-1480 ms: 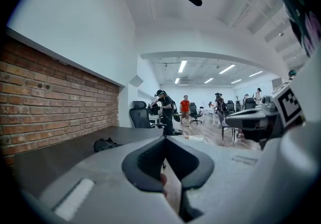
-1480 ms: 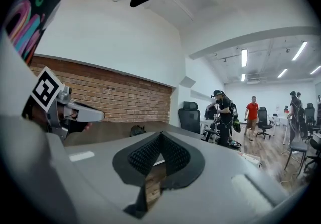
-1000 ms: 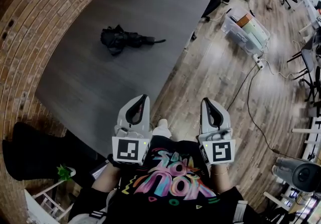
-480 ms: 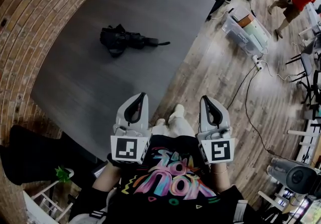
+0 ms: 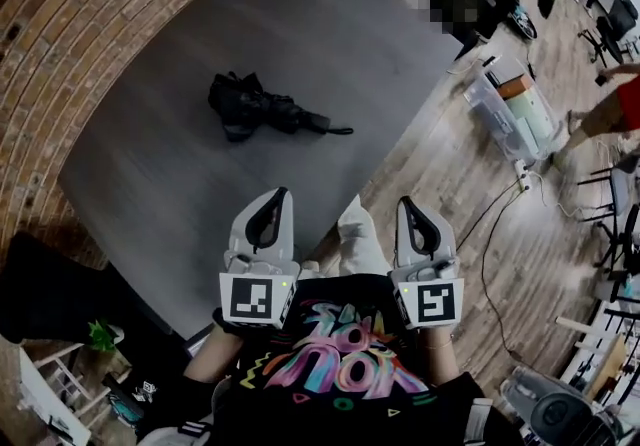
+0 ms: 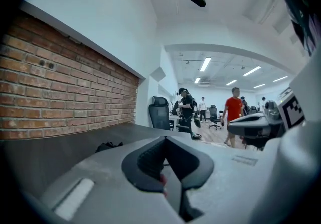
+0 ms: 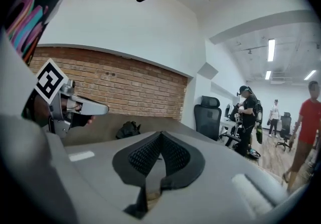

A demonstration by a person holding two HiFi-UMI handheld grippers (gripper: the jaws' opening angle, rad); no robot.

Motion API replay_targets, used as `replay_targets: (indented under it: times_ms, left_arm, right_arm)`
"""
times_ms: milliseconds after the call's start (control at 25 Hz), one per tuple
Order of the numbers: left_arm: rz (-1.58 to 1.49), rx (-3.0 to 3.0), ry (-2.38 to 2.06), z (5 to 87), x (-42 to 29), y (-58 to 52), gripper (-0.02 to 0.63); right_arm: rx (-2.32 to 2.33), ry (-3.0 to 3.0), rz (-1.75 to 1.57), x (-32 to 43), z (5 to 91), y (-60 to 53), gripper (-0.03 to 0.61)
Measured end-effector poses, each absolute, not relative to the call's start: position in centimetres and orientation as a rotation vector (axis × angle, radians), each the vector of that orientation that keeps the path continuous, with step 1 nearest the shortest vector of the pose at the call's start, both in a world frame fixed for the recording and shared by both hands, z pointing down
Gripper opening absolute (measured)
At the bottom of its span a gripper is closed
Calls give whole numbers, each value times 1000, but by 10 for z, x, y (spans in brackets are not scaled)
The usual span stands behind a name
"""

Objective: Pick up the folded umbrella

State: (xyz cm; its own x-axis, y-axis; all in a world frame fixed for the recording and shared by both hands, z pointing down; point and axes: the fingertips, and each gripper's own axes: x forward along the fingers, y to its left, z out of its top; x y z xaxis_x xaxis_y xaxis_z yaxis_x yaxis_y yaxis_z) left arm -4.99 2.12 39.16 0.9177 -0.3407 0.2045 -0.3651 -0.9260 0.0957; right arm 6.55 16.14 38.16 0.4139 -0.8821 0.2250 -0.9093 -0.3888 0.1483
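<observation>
The folded black umbrella (image 5: 265,109) lies on the dark grey table (image 5: 170,184), its handle end pointing right. It also shows small and far off as the umbrella (image 6: 108,145) and the umbrella (image 7: 129,130) in the two gripper views. My left gripper (image 5: 281,193) is shut and empty, held over the table's near edge, well short of the umbrella. My right gripper (image 5: 407,202) is shut and empty too, beside the table's corner, above the wooden floor. Both point roughly level towards the table.
A brick wall (image 5: 60,24) runs along the table's left side. A black office chair (image 6: 159,112) stands at the far end. A clear storage bin (image 5: 512,114) and cables lie on the floor to the right. People stand in the background (image 6: 233,117).
Both grippers have moved forward towards the table, and the umbrella now sits closer and lower in the head view. The person in red has moved off to the right.
</observation>
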Motion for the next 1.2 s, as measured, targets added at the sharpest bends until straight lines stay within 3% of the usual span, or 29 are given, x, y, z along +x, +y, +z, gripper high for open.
replay_targets:
  times_ms: [640,1200]
  left_arm:
    - [263,2761,-1227,369,51,-76,2]
    - [286,2438,-1682,373,2,-85,2]
  right_arm:
    - [2004,-2122,59,227,359,-4,2]
    - [1560,-2478,33,193,371,-92,2]
